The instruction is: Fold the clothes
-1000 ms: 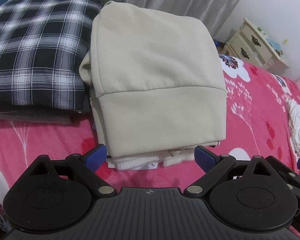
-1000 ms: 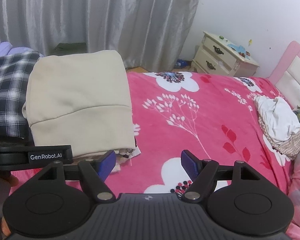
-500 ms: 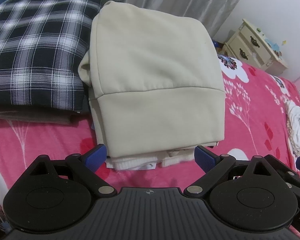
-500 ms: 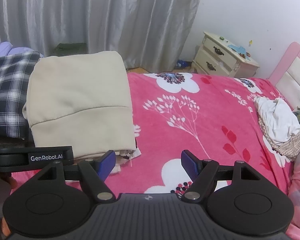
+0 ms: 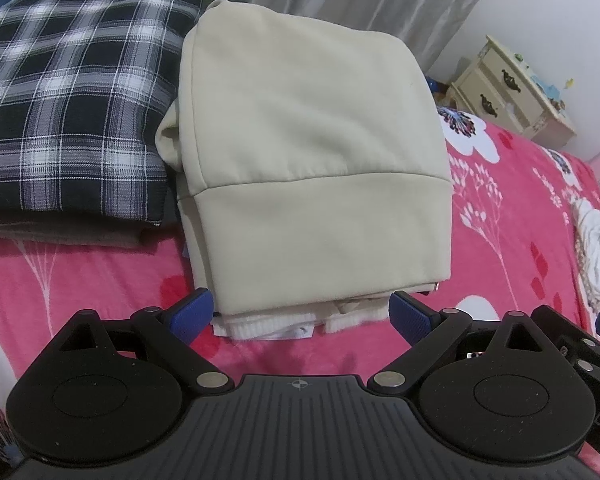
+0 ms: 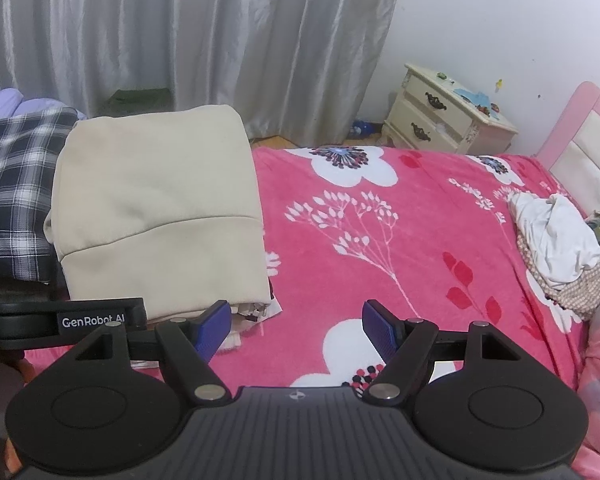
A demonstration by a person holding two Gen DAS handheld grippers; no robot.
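A folded cream garment [image 5: 300,168] [image 6: 160,208] tops a stack on the pink floral bedspread [image 5: 512,216] [image 6: 380,232], with a white knit piece [image 5: 268,326] poking out below its near edge. Beside it on the left lies a folded black-and-white plaid garment [image 5: 68,96] [image 6: 12,184]. My left gripper [image 5: 300,314] hovers open just before the stack's near edge, nothing between its blue pads. My right gripper [image 6: 296,328] is open over bare bedspread, right of the stack's corner. The left gripper's black body [image 6: 60,320] shows at the right wrist view's left edge.
A crumpled pile of white and checked clothes [image 6: 556,248] [image 5: 598,256] lies at the bed's right side near the pink headboard [image 6: 580,148]. A cream nightstand [image 6: 444,120] [image 5: 512,92] stands beyond the bed. Grey curtains [image 6: 180,40] hang behind.
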